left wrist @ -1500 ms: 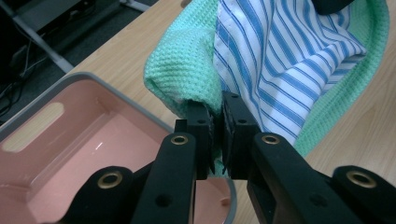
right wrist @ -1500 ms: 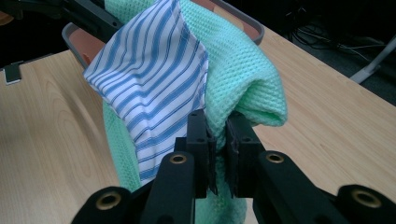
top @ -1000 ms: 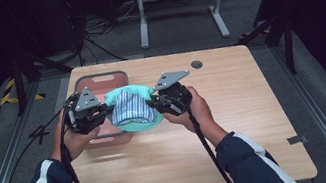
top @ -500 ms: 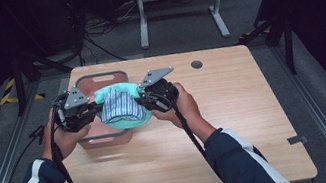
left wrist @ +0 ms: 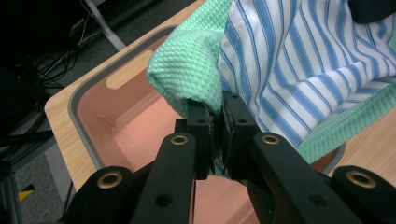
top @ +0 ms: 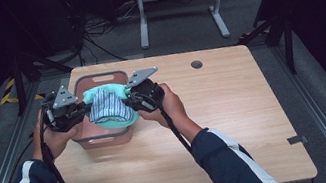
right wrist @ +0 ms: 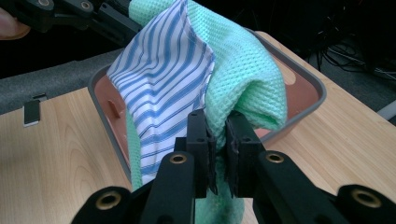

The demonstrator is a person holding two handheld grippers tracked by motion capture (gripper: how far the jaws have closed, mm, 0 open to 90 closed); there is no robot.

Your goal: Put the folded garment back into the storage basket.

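Both tongs clamped on cloth bundle: green towel (top: 116, 121) w/ striped shirt (top: 107, 107) folded in it. Left gripper (top: 84, 109) pinches 1 end, right gripper (top: 128, 99) the other. Bundle hangs between them over pink tub (top: 104, 138) on table (top: 235, 109).

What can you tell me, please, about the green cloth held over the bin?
The green cloth looks like a waffle-knit towel, mint green, soft and folded around a blue-striped white cloth. It hangs slack between the left tool and right tool, both shut on its edges, above the pink bin, sagging over its near rim.
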